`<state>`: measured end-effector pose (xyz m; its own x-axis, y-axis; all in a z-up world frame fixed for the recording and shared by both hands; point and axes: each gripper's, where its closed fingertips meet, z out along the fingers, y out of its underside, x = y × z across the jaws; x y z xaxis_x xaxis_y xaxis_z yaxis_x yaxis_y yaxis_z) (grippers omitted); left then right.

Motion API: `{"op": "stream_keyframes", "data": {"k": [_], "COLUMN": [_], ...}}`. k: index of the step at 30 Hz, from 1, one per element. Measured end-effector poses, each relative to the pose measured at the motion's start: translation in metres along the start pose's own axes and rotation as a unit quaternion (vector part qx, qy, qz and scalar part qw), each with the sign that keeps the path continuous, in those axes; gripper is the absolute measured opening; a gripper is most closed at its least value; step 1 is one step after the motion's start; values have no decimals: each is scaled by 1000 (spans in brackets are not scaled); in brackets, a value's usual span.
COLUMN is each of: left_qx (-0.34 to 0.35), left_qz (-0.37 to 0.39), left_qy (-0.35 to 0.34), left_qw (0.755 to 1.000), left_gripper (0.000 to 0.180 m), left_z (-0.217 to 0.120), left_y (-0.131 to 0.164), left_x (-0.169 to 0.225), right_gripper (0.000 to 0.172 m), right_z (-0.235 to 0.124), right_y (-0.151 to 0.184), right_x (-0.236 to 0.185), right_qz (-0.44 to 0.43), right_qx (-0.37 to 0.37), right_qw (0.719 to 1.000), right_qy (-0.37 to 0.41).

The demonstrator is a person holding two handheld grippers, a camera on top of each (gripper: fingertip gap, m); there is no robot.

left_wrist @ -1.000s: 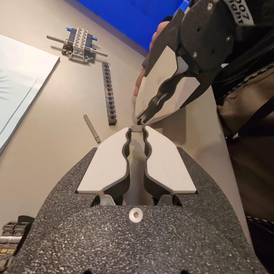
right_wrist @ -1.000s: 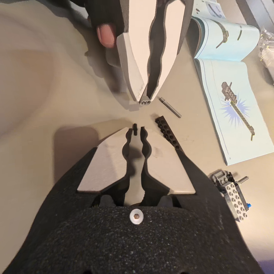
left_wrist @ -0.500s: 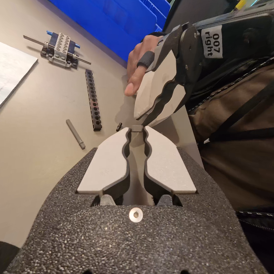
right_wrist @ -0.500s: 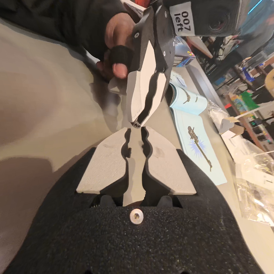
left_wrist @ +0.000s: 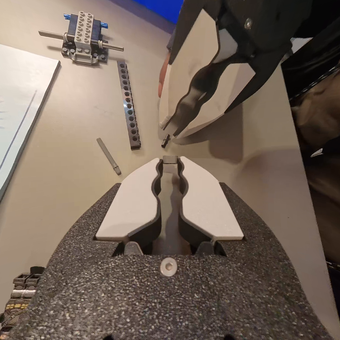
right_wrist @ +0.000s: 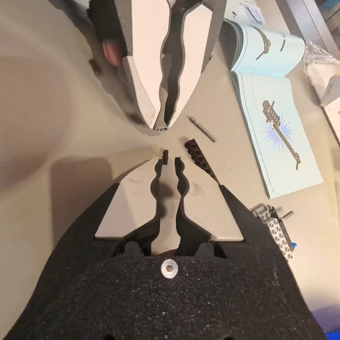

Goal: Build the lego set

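On the beige table (left_wrist: 55, 165) we see a black holed beam (left_wrist: 129, 104), grey rod (left_wrist: 108, 156), black pin (left_wrist: 165, 143), open booklet (right_wrist: 276, 128) and brick assembly (left_wrist: 82, 38).

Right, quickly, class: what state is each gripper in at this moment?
Left gripper: shut on a small grey piece.
Right gripper: open, holding nothing; a small black pin lies on the table by one fingertip.

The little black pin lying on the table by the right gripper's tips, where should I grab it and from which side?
Probably across its middle collar, coming down from above. The black pin lies flat on the table, apart from the right gripper's open fingertips, so turn the jaws crosswise to its length; both ends stay free.
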<state>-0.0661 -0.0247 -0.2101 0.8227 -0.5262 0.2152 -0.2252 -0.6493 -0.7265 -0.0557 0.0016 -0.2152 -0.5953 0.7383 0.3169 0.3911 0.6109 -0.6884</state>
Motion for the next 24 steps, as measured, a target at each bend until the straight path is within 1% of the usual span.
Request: {"op": "stream_keyframes", "data": {"k": [3, 6, 10, 18, 21, 24], "left_qx": [-16, -21, -29, -45, -45, -45], "left_qz": [10, 21, 38, 68, 69, 70], "left_qy": [-10, -17, -26, -45, -46, -47], "left_qw": [1000, 999, 999, 996, 996, 995], "left_gripper": [15, 15, 15, 15, 15, 15], "left_z": [4, 6, 8, 11, 11, 11], "left_y": [4, 5, 6, 9, 9, 9], "left_x": [-2, -1, -1, -2, -2, -2], "right_gripper": [11, 0, 0, 0, 0, 10], "right_z": [1, 3, 6, 3, 0, -1], "right_y": [0, 1, 1, -5, -7, -3], "right_x": [-1, -3, -2, -7, -4, 3], "right_qz": [2, 13, 28, -29, -30, -13], "right_qx": [-3, -12, -19, 4, 13, 2], "right_qw": [1000, 1000, 999, 1000, 999, 1000], "right_qy": [-8, -19, -22, 1, 15, 28]}}
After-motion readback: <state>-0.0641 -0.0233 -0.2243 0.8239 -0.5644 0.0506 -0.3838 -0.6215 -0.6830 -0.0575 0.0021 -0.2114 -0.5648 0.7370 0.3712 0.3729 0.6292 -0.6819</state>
